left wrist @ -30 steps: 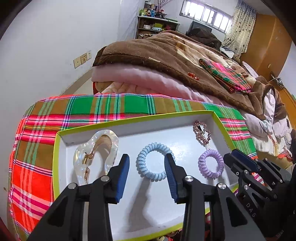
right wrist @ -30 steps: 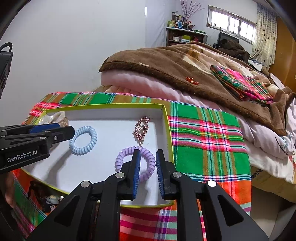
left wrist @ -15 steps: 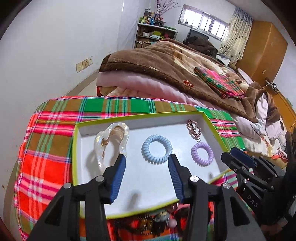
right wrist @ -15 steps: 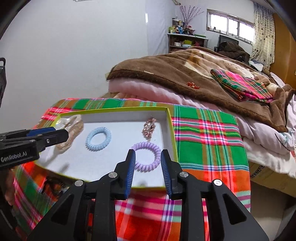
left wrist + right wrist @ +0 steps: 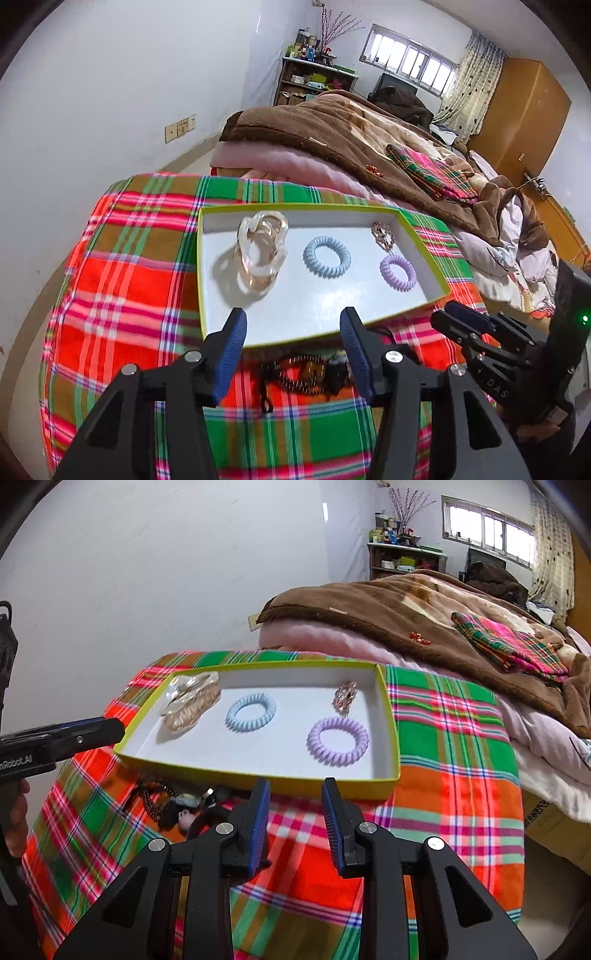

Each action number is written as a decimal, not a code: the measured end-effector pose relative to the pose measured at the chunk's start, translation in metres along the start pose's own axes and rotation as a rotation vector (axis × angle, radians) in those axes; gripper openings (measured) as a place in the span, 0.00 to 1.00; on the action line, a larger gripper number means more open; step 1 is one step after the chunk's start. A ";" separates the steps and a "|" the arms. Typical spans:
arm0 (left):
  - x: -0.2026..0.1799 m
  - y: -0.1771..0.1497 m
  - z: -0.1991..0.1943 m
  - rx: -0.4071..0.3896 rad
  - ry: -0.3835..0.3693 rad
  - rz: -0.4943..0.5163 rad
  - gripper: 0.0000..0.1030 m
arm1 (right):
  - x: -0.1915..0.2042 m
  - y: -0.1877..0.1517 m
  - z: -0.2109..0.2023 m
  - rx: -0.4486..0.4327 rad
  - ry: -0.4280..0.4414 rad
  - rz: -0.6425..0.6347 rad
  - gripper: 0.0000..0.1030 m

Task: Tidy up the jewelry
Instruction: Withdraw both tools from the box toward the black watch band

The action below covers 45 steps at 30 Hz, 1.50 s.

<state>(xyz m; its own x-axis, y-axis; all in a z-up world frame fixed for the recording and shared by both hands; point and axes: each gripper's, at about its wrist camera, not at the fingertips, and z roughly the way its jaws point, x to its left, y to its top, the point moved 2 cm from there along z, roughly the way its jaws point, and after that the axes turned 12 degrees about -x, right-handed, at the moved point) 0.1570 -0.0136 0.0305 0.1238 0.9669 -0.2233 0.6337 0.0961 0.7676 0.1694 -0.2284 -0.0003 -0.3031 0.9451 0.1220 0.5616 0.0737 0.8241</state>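
Observation:
A shallow white box with a lime rim (image 5: 201, 280) (image 5: 258, 772) sits on a plaid cloth. In it lie a clear hair claw (image 5: 261, 254) (image 5: 190, 701), a blue coil hair tie (image 5: 327, 256) (image 5: 251, 712), a purple coil hair tie (image 5: 398, 272) (image 5: 338, 741) and a pink rhinestone clip (image 5: 383, 233) (image 5: 344, 696). A dark heap of beads and trinkets (image 5: 306, 373) (image 5: 173, 801) lies on the cloth in front of the box. My left gripper (image 5: 291, 345) is open and empty above the heap. My right gripper (image 5: 294, 814) is open and empty at the box's near right rim.
The plaid cloth (image 5: 122, 288) covers a small rounded surface with edges dropping on all sides. Behind it is a bed with brown and pink blankets (image 5: 332, 136). A white wall (image 5: 110, 92) stands to the left.
Both grippers have pulled back and up from the box. The right jaws have opened and left the purple hair tie lying in the box. The heap in front has come into view.

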 end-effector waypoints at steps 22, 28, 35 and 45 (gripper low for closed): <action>0.037 -0.049 -0.009 0.076 0.030 -0.078 0.54 | 0.022 -0.031 0.016 0.107 0.062 -0.043 0.31; 0.042 -0.055 -0.006 0.097 0.029 -0.084 0.54 | 0.027 -0.037 0.020 0.129 0.044 -0.056 0.31; 0.045 -0.058 -0.002 0.115 0.030 -0.092 0.54 | 0.028 -0.037 0.019 0.125 0.033 -0.062 0.22; 0.047 -0.060 0.002 0.130 0.044 -0.096 0.54 | 0.026 -0.036 0.017 0.129 0.050 -0.106 0.20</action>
<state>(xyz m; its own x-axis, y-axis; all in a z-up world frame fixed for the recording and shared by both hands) 0.1262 0.0253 -0.0269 0.0260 0.9643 -0.2635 0.7348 0.1603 0.6591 0.1545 -0.2008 -0.0364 -0.4022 0.9130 0.0682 0.6174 0.2155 0.7565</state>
